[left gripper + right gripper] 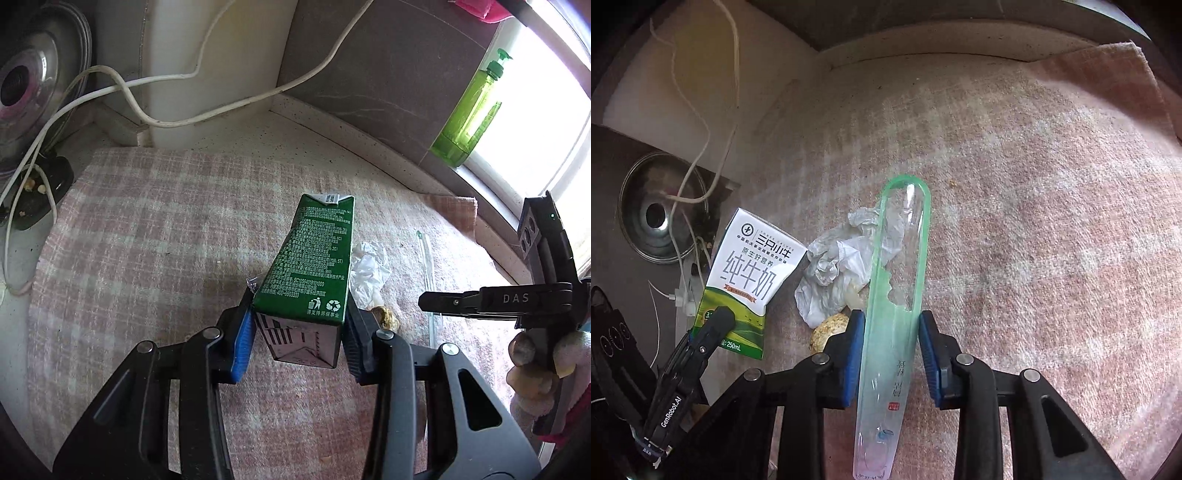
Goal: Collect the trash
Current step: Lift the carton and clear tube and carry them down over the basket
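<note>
While both pieces hang clear of the checked cloth (147,229) on the tabletop (295,136), the job is carrying them off without a slip. Left tongs (297,332) are closed on the milk carton (314,258), blue pads squeezing its base end from either side; its long axis runs straight away from the tongs, folded top pointing far. Right tongs (891,350) are clamped across the clear green-edged plastic sleeve (897,295), gripped about midway, rounded tip pointing far, the printed end trailing near. That sleeve looks floppy, so I'd keep the squeeze firm and the carry smooth. Crumpled white tissue (834,273) and a brownish food scrap (827,332) lie on the cloth just left of the sleeve, not yet collected. No bin in view, so I can't tell where these go.
</note>
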The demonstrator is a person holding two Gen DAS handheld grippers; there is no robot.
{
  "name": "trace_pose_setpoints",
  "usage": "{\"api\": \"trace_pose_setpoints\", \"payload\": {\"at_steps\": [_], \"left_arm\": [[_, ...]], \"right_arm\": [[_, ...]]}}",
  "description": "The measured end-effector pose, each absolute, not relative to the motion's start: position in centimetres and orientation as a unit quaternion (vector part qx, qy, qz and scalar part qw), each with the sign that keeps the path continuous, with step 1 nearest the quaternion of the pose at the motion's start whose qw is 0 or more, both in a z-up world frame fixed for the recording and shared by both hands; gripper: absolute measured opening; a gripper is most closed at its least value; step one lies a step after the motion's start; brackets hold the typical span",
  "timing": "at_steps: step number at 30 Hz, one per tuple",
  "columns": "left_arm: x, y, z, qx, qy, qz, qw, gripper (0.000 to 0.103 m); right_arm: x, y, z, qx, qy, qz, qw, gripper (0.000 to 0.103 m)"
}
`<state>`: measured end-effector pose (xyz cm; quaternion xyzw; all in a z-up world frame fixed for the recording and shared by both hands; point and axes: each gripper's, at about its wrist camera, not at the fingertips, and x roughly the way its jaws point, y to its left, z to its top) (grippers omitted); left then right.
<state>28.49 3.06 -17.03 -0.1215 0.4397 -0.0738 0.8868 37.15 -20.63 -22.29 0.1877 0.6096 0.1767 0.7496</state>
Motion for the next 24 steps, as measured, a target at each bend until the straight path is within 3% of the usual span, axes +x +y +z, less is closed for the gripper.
{"api": "trace_pose_setpoints", "payload": {"at_steps": [24], "left_arm": [[16.0, 2.8, -14.3, -0.101, 0.416, -0.046, 0.903, 0.041]], "right_arm": [[25.5, -23.0, -16.1, 0.158, 0.57, 0.244, 0.768, 0.03]]}}
